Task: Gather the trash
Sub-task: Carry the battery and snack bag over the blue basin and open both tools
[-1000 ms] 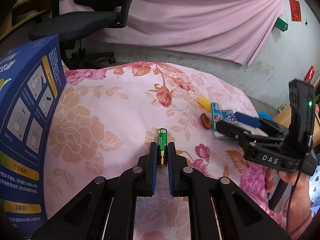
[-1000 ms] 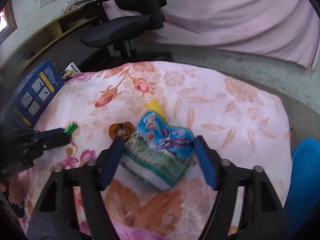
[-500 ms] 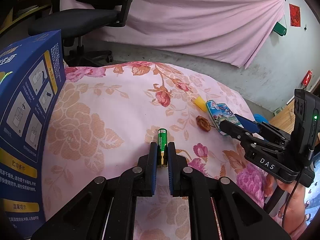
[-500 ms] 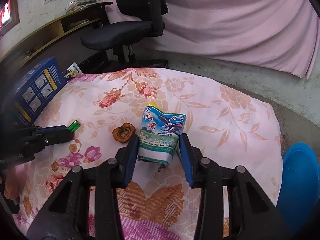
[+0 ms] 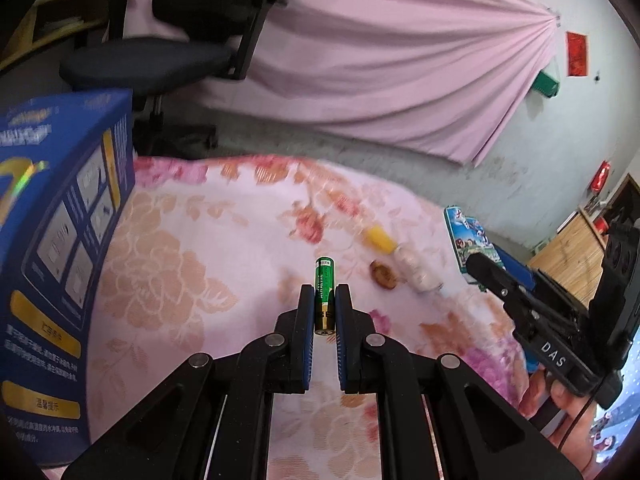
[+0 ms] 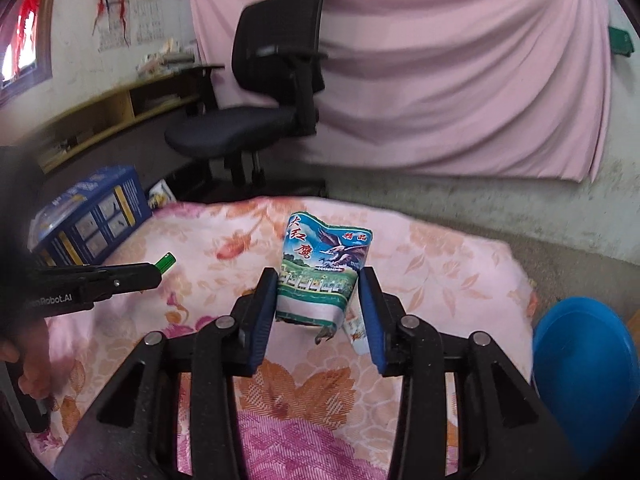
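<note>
While my left gripper (image 5: 325,308) clamps the battery (image 5: 324,288), its long axis running straight out along the fingers, my right gripper (image 6: 318,300) grips the packet (image 6: 322,272) upright above the bed (image 6: 440,264); the blue bin (image 6: 584,360) sits off the bed's right edge, nearer my right hand

left gripper (image 5: 324,304) clamped, right gripper (image 6: 318,280) gripping
</note>
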The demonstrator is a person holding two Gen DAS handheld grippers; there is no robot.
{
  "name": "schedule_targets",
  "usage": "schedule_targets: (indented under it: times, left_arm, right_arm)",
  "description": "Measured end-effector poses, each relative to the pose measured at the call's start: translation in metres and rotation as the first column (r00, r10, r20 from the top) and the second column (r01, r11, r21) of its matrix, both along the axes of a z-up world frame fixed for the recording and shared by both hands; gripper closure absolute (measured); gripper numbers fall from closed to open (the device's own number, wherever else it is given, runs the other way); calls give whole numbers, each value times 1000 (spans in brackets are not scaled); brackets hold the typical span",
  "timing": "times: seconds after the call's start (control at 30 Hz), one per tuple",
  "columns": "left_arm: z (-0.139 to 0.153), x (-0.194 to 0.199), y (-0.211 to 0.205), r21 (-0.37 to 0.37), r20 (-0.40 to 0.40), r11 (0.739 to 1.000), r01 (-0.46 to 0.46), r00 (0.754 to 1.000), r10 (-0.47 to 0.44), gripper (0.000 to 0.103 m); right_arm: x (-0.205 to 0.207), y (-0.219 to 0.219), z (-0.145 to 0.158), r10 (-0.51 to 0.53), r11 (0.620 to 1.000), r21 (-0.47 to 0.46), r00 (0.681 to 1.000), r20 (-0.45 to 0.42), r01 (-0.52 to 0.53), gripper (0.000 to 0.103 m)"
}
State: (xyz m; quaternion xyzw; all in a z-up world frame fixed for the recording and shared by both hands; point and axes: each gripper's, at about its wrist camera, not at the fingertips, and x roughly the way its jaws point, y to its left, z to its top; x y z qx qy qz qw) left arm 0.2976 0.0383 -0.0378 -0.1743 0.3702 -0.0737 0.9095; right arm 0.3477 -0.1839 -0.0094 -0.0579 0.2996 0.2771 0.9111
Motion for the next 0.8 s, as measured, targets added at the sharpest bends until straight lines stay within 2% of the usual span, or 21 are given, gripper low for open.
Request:
schedule_targets:
  times: [0.17,0.27,0.4,0.7,0.8]
  left_arm:
    - [25,-16,-14,51,178,999,-6,984,-3,96]
    - [40,-26,-24,77,283,997,-23,959,0,96]
    - [53,-31,-37,93,374,995,-42,927,4,96]
    - [86,-46,-70,115,528,993,-40,849,-27,96]
    - [96,-52,-84,147,587,989,-30,807,-62,96]
  right_arm:
    - [-19,-12,15,-44,998,59,991,129,37,36]
    - [-33,-21,26,-80,994,96,973,218,60,36]
    - [-48,-30,40,-128,986,145,945,301,87,36]
    - [-77,-59,61,-241,966,205,843,480,159,36]
    - [-86,-69,66,-273,959,213,804,528,186,36]
